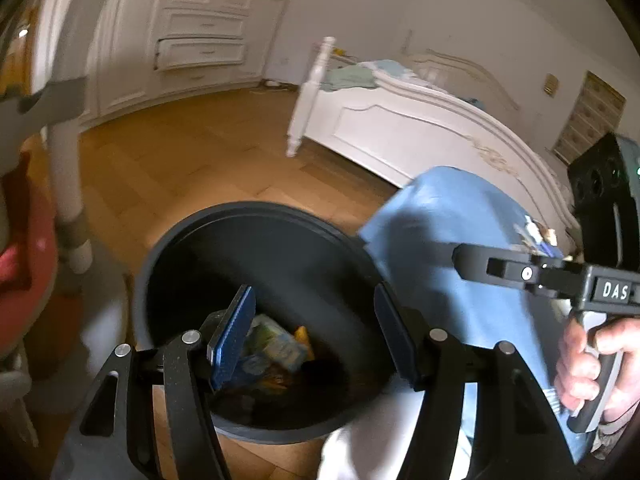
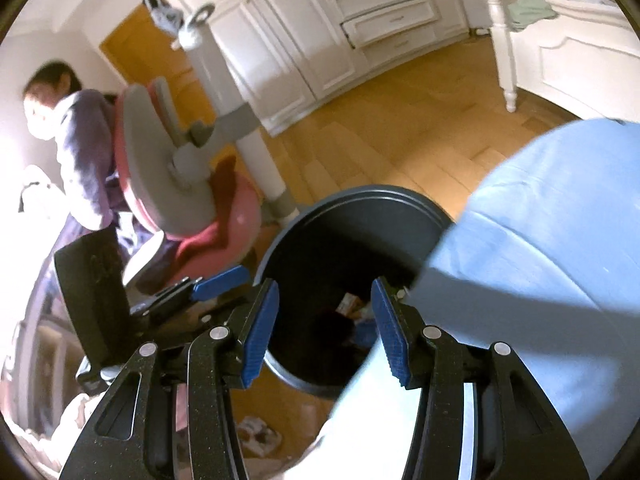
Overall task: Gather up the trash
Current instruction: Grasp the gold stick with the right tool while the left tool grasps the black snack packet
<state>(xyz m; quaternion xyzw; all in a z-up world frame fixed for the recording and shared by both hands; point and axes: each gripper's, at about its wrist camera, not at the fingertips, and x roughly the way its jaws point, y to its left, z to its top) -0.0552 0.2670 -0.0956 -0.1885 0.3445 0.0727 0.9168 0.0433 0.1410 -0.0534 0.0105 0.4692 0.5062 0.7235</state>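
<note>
A: L gripper (image 1: 316, 330) first, what's it doing?
B: Jaws spread wide, nothing btwn the blue pads (image 1: 234, 336). It hangs right over the mouth of the black bin (image 1: 256, 220).

A: R gripper (image 2: 326, 328)?
B: Same: jaws wide apart, nothing held. Also over the bin (image 2: 360, 204), nearer its rim on the person's side. In the L view it comes in from the right edge, w/ the person's hand (image 1: 588, 364) on its grip.

A: Where's the trash?
B: Down at the bottom of the bin. L cam shows crumpled wrappers (image 1: 276, 344), yellow/blue/green, seen btwn the pads. R cam catches just a bit of the same pile (image 2: 352, 304); rest is in shadow. More litter (image 2: 258, 434) lies on the floor just beside the bin's base, low in the R view. Blurry, can't tell what it is.

A: Around the bin?
B: Person's leg in lt blue trousers (image 2: 532, 240) is right against the bin on the right side. Pink/grey chair (image 2: 180, 184) stands on the left, w/ a white post (image 2: 260, 152) near it; a 2nd person (image 2: 76, 140) in purple sits past the chair.

A: Further back?
B: Wood floor (image 1: 192, 152), then a white bed frame (image 1: 400, 128) w/ clothes on top, and white cupboards (image 1: 192, 32) along the far wall.
</note>
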